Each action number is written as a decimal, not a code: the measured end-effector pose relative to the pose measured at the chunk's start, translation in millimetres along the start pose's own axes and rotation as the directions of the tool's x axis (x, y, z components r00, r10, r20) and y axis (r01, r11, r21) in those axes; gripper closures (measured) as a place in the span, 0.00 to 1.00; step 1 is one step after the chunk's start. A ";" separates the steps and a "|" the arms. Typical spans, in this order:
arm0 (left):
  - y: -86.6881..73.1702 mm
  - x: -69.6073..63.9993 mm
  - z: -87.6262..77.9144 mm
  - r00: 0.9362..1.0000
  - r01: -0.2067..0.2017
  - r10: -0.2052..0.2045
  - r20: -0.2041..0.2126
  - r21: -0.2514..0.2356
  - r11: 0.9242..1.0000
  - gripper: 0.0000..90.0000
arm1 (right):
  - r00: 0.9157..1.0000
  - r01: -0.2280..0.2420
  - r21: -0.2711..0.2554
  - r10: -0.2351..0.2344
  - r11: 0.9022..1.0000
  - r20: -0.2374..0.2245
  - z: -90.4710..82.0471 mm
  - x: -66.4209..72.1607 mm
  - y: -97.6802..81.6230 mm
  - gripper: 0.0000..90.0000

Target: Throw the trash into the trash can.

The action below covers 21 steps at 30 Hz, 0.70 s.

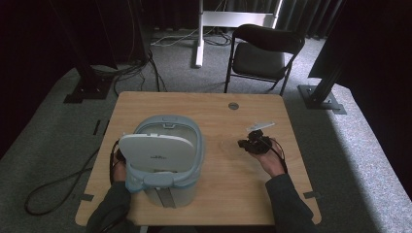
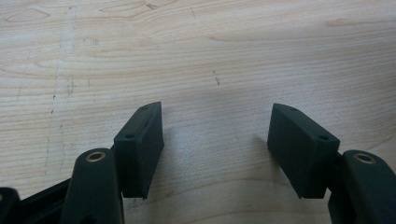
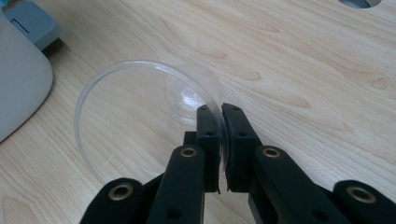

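Observation:
A clear plastic cup (image 3: 140,107) lies tilted on the wooden table (image 3: 303,70), its mouth toward me. My right gripper (image 3: 220,112) is shut on the cup's rim, the thin wall pinched between both pads. In the high view the right gripper (image 1: 245,143) sits right of centre, with the cup (image 1: 227,145) faint just to its left. A pale blue-grey cooker (image 1: 167,160) with its white lid (image 1: 154,151) raised stands at the left. My left gripper (image 2: 215,140) is open over bare wood, nothing between its jaws. A hand holds the left gripper (image 1: 116,158) at the cooker's left side.
The cooker's body (image 3: 18,84) is close to the cup's far side. A round grommet (image 1: 233,105) sits in the table's far edge area. Beyond the table stand a black folding chair (image 1: 262,48) and a white stand (image 1: 200,34); cables lie on the floor.

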<state>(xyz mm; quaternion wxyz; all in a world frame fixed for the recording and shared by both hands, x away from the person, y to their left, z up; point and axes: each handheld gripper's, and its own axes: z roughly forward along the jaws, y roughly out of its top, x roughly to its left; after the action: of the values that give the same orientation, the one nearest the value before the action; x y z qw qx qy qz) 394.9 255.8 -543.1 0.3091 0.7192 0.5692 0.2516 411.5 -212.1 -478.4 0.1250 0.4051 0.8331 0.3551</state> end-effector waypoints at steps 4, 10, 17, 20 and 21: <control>0.0 0.0 0.0 1.000 0.000 0.000 0.000 0.000 1.000 0.40 | 1.000 -0.005 -0.016 0.005 1.000 -0.003 -1.8 -0.7 0.3 0.95; 0.0 0.0 0.0 1.000 0.000 0.000 0.000 0.000 1.000 0.40 | 1.000 -0.002 -0.037 0.002 0.999 0.002 -6.4 0.5 3.0 0.95; 0.0 0.0 0.0 1.000 0.000 0.000 0.000 0.000 1.000 0.40 | 1.000 0.006 -0.061 -0.006 0.998 -0.003 -12.4 2.9 7.9 0.95; 0.0 0.0 0.0 1.000 0.000 0.000 0.000 0.000 1.000 0.40 | 1.000 0.011 -0.073 -0.011 0.997 -0.004 -15.3 5.0 10.7 0.95; 0.0 0.0 0.0 1.000 0.000 0.000 0.000 0.000 1.000 0.40 | 1.000 0.014 -0.077 -0.014 0.997 -0.005 -16.5 5.5 11.7 0.95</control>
<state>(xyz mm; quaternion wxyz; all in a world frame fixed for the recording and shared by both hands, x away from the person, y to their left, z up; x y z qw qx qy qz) 395.0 255.8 -543.1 0.3093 0.7190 0.5693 0.2515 406.7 -211.1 -458.0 0.1407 0.3933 0.8220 0.3871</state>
